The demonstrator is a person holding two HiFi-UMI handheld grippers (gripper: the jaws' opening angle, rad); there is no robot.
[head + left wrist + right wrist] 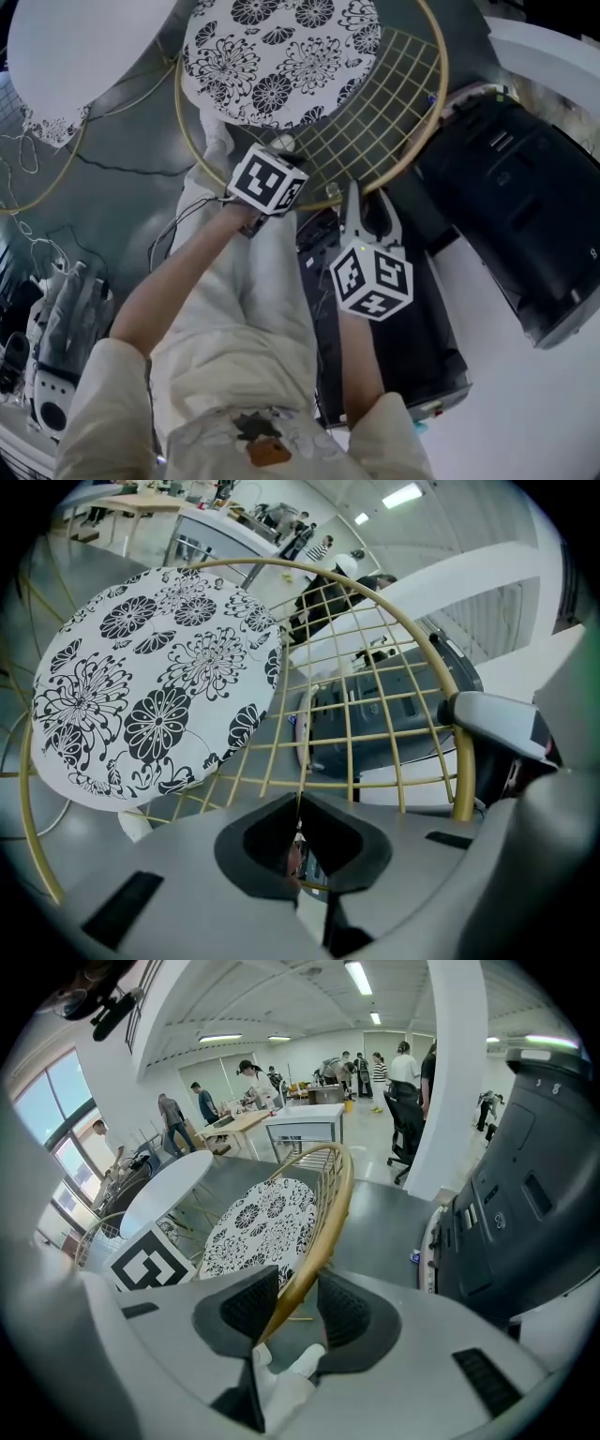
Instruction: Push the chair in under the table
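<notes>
The chair has a gold wire frame and a round black-and-white flowered cushion [281, 56] [150, 686] [258, 1227]. Its curved back rim [417, 131] arcs toward me in the head view. My left gripper [284, 150] [300, 832] is shut on a thin wire of the back's grid [375, 705]. My right gripper [368, 202] [291, 1302] straddles the thick gold rim [323, 1213]; the rim runs between the jaws with a gap on one side, so the gripper is open. The round white table [75, 47] [169, 1190] stands beyond the chair to the left.
A big black machine [516, 206] stands close on the right, with a black case [394, 328] by my right leg. A second gold wire chair [42, 131] sits under the table. Cables [37, 253] and gear lie on the floor at left. People stand far back [202, 1101].
</notes>
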